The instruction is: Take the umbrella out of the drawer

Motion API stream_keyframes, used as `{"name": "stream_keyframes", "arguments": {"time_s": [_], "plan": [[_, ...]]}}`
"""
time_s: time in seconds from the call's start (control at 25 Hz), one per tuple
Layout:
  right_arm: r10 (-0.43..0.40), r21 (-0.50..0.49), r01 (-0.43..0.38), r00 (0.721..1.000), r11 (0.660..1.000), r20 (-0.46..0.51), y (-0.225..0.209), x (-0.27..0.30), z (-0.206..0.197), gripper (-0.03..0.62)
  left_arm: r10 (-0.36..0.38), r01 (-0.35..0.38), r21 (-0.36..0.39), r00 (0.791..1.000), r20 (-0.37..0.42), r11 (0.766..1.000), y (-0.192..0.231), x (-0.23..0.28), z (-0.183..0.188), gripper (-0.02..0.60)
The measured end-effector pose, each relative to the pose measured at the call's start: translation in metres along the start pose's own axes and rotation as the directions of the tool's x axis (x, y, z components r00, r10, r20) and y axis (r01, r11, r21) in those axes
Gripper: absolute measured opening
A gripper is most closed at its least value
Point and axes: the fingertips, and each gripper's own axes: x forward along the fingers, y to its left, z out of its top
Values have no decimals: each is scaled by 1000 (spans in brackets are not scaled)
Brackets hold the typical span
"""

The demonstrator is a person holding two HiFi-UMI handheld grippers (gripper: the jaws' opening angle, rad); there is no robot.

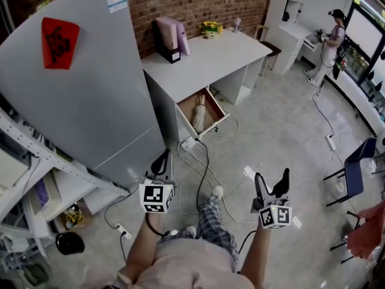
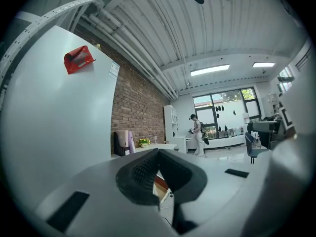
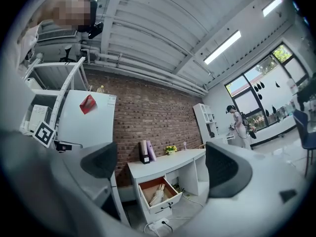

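**Item 1: task's thing.** Cream folded umbrella of soft, creased fabric, slim and tapered. It lies lengthwise inside the open drawer under the counter's top, and nothing touches it. It also shows in the right gripper view.

**Item 2: drawer.** White-fronted box drawer with a brown wood-look inside, pulled out from beneath the counter at the end nearest the grey cabinet.

**Item 3: counter.** White smooth-topped counter with a rounded far end, standing against a red brick wall.

**Item 4: on the counter.** Upright black and lilac file binders at the wall side. A small pot of yellow flowers sits further along the counter.

**Item 5: beside the counter.** Tall pale-grey flat-faced cabinet, bearing a red paper tag.

**Item 6: floor before the counter.** White power strip with cables, on glossy grey floor.

**Item 7: left tool**. Black ribbed pads pressed together with nothing between them. It is well apart from the counter.

**Item 8: right tool**. Black pads spread wide with nothing between them. It faces the counter from well back.
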Motion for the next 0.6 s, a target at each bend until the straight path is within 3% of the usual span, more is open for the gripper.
{"name": "stream_keyframes", "arguments": {"time_s": [0.28, 0.6], "plan": [[35, 1, -35, 999, 999, -8, -25, 72, -12, 543, 18, -18, 5, 1000, 3, 1000, 5, 65, -1, 25], [119, 22, -118, 992, 993, -46, -70, 218, -48, 543, 82, -83, -1, 996, -43, 997, 27, 187, -22, 25]]}}
